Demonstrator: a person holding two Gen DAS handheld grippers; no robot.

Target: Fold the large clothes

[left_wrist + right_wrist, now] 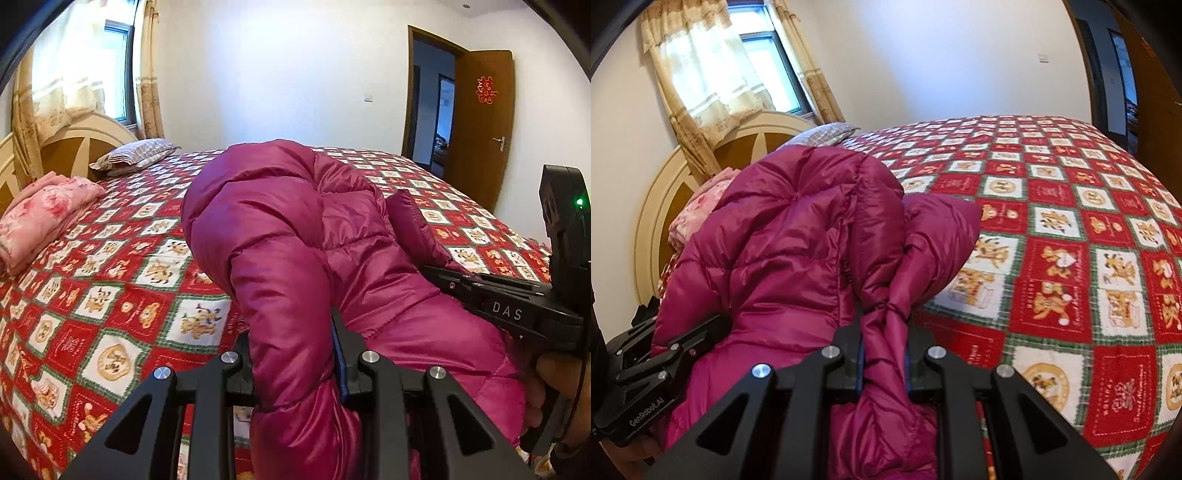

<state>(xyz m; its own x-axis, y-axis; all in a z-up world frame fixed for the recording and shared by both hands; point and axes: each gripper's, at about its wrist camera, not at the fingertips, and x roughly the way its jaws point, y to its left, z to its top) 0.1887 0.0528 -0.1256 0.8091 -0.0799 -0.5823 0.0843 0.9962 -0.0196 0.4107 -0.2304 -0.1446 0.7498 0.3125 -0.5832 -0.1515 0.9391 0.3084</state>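
A magenta puffer jacket [288, 229] is held bunched up above the bed. My left gripper [295, 354] is shut on a thick fold of the jacket. My right gripper [884, 350] is shut on another gathered fold of the jacket [798, 236]. The right gripper also shows at the right of the left wrist view [509, 306], pressed into the jacket. The left gripper shows at the lower left of the right wrist view [665, 354]. The jacket's lower part hangs below both grippers, out of sight.
The bed [110, 295] has a red, white and green patterned cover [1071, 258]. A folded pink blanket [40, 218] and a striped pillow [136, 153] lie near the headboard [665, 206]. A window with curtains [713, 74] and an open wooden door [480, 125] are behind.
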